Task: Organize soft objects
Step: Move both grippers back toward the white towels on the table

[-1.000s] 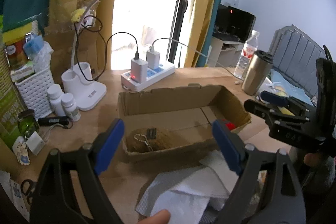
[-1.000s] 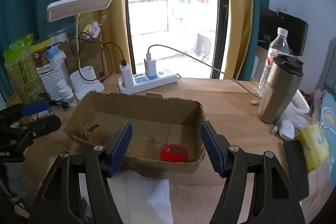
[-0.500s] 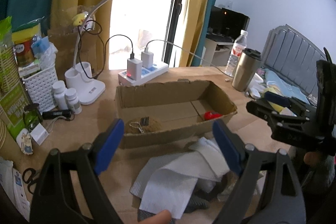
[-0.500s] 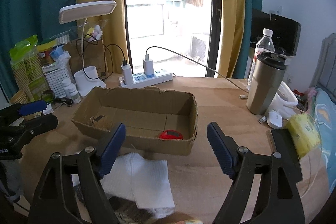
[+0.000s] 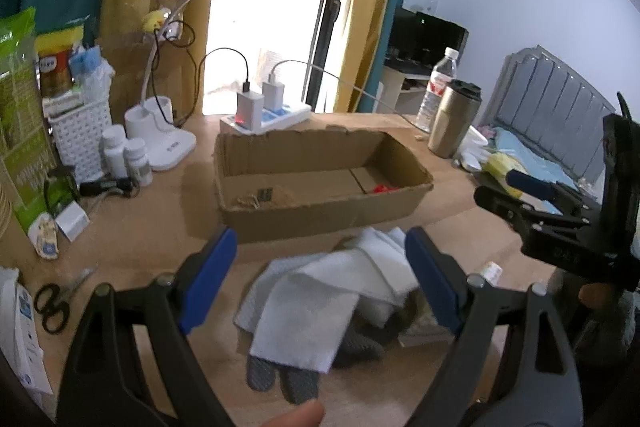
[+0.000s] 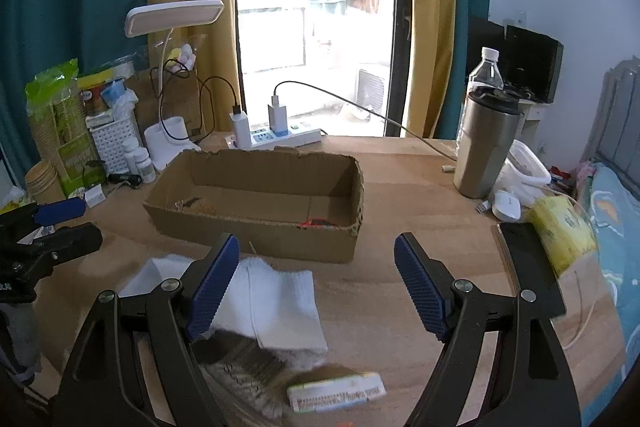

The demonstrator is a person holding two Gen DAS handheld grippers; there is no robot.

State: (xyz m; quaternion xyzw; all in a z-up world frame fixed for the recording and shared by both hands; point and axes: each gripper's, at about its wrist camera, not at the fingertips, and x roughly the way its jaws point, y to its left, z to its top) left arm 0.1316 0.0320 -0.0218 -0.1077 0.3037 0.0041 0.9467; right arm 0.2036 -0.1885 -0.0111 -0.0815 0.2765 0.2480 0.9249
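A pile of white towels (image 5: 320, 291) lies on the wooden desk in front of a shallow cardboard box (image 5: 320, 215). Grey gloves (image 5: 280, 379) poke out under the pile. My left gripper (image 5: 322, 275) hovers open above the towels and holds nothing. In the box lie a brown fuzzy item (image 5: 280, 195) at the left and a red item (image 5: 382, 189) at the right. In the right wrist view my right gripper (image 6: 318, 279) is open and empty, over the desk beside the towels (image 6: 276, 303), short of the box (image 6: 256, 239). A grey furry item (image 6: 248, 375) lies near the bottom edge.
A desk lamp (image 5: 160, 143), pill bottles (image 5: 124, 157), a white basket (image 5: 80, 131) and scissors (image 5: 50, 307) crowd the left. A power strip (image 6: 276, 137) sits behind the box. A steel tumbler (image 6: 486, 147), a black phone (image 6: 528, 267) and a yellow pack (image 6: 560, 231) stand right.
Both grippers have drawn back from the box, which now looks smaller and farther. More of the towel pile and the gloves has come into view. The right jaws have widened.
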